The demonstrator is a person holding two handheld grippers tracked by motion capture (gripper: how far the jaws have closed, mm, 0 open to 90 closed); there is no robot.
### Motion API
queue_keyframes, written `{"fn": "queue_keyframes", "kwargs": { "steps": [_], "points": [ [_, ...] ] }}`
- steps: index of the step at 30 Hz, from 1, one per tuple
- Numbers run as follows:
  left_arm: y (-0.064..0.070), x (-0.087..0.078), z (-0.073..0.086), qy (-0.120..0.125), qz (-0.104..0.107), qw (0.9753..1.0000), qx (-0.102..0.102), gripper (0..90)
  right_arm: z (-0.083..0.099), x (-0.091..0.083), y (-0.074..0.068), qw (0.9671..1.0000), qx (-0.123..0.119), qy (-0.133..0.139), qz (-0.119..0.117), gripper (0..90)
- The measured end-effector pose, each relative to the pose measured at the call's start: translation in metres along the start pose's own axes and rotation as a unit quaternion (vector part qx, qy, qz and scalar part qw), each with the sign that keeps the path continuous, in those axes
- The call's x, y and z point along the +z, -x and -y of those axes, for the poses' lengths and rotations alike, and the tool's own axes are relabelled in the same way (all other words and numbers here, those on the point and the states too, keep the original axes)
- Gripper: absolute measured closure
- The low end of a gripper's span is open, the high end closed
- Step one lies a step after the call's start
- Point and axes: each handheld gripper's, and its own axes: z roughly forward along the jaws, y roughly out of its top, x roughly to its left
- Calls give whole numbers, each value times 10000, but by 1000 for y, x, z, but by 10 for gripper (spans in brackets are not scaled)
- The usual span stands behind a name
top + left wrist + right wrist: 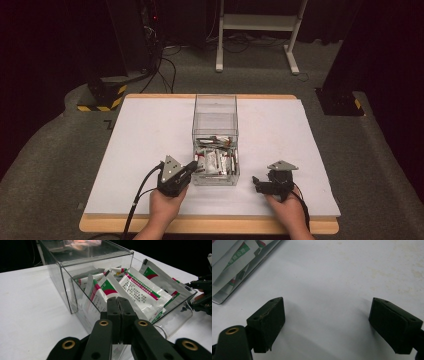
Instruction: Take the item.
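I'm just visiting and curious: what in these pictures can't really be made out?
- Print on the sachets: left gripper view, too small and glared by the clear box wall.
- Sachet count: high view, overlapping in the box.
- Whether the shut left gripper touches the box: its own jaws hide it.
- Sachets in right gripper view: cut off by the edge, beyond the open right gripper.

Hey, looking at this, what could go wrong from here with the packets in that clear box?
The left tongs are shut at the clear box, against its wall, so a push might slide the box. The packets stand loosely packed, so pulling one could drag others out. The right tongs hang open over the bare table, not steadying the box.
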Motion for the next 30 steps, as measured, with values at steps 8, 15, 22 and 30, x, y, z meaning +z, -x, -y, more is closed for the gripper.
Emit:
{"fn": "queue_keyframes", "kwargs": {
  "steps": [8,15,22,30],
  "points": [
    [-2,0,1,21,110,9999,-93,900,0,0,0,10000,1,0,0,133],
    [-3,0,0,79,121,9998,-114,900,0,0,0,10000,2,-1,0,133],
    [-3,-1,-1,158,128,9997,-111,900,0,0,0,10000,3,0,-1,133],
    [-3,-3,-3,254,141,9995,-115,900,0,0,0,10000,10,-2,-5,133]
  ]
}}
